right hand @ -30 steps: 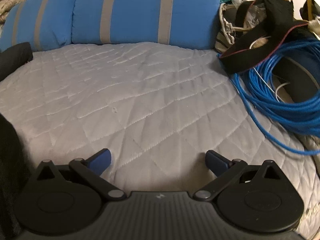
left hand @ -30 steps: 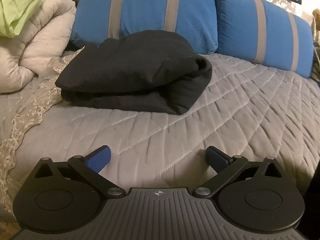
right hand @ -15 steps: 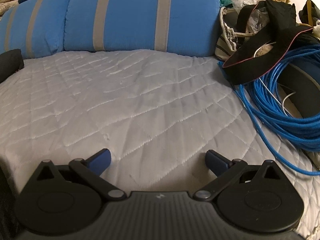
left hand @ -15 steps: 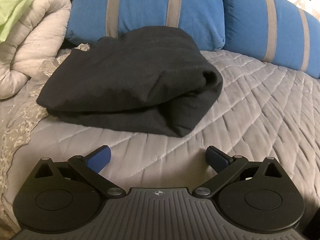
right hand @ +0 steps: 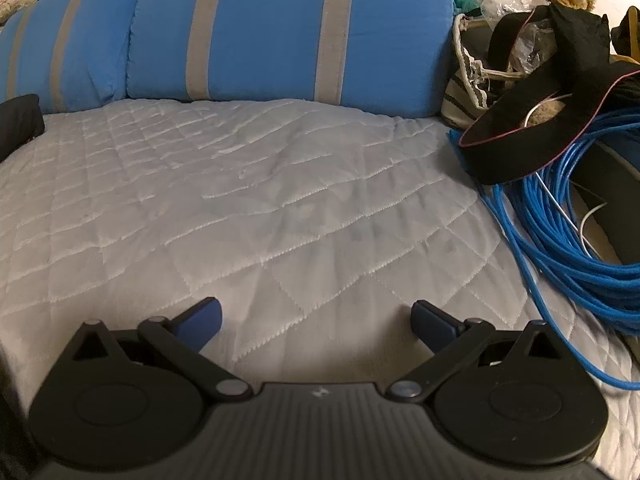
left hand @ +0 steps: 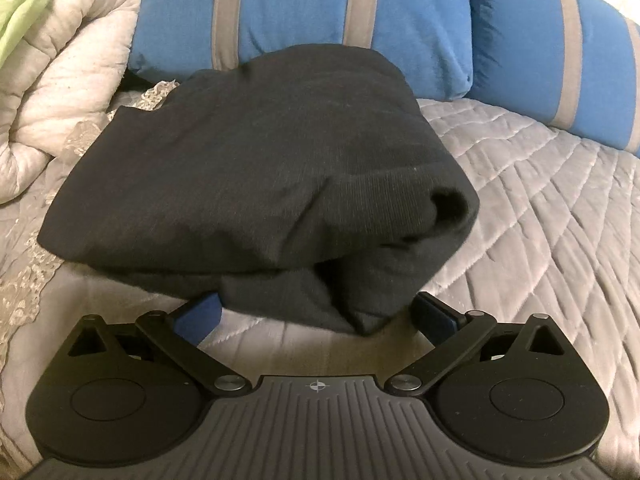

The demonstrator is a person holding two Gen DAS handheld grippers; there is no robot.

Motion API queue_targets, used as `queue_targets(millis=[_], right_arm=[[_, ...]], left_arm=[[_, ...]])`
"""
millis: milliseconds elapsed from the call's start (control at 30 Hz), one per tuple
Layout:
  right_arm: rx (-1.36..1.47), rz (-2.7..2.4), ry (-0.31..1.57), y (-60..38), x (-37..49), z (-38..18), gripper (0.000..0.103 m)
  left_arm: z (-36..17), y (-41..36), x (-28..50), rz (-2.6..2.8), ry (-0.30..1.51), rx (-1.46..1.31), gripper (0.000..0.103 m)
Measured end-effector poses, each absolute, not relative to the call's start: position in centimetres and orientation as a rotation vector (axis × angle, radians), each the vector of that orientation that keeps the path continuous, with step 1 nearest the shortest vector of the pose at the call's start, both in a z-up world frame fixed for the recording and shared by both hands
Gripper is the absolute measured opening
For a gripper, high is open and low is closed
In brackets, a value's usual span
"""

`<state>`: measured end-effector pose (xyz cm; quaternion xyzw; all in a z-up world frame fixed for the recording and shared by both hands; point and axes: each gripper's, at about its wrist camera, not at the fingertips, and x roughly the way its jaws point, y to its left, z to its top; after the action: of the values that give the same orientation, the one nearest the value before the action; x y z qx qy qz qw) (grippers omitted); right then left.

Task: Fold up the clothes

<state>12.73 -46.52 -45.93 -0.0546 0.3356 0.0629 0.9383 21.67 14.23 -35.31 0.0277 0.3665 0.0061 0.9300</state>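
Black folded garment lies on the grey quilted bed, its near edge reaching between the wide-spread fingers of the left claw. Beyond it sit blue striped pillows. Right claw, also wide, hangs over bare quilt, blue cable to its right.
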Motion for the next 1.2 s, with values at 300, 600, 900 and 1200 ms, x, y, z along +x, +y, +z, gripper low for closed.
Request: queue_targets(millis=[300, 600, 900, 1200], right_arm=[[-0.083, 0.130, 0.686, -46.5, 14.3, -45.8, 0.103], [-0.055, 0.126, 0.626, -46.5, 14.7, -46.2, 0.103], [0.003, 0.104, 0.540, -46.5, 14.5, -47.1, 0.103], [0.012, 0.105, 0.485, -46.7, 13.8, -47.6, 0.103]], left_arm=[[-35.7, 13.8, 22.9, 0.049, 0.740, 0.056, 0.103], [-36.0, 13.9, 23.5, 0.007, 0.709, 0.097, 0.103], [-36.8, 13.9, 23.0, 0.005, 0.608, 0.088, 0.103], [-37.2, 14.0, 23.0, -0.001, 0.579, 0.071, 0.103]])
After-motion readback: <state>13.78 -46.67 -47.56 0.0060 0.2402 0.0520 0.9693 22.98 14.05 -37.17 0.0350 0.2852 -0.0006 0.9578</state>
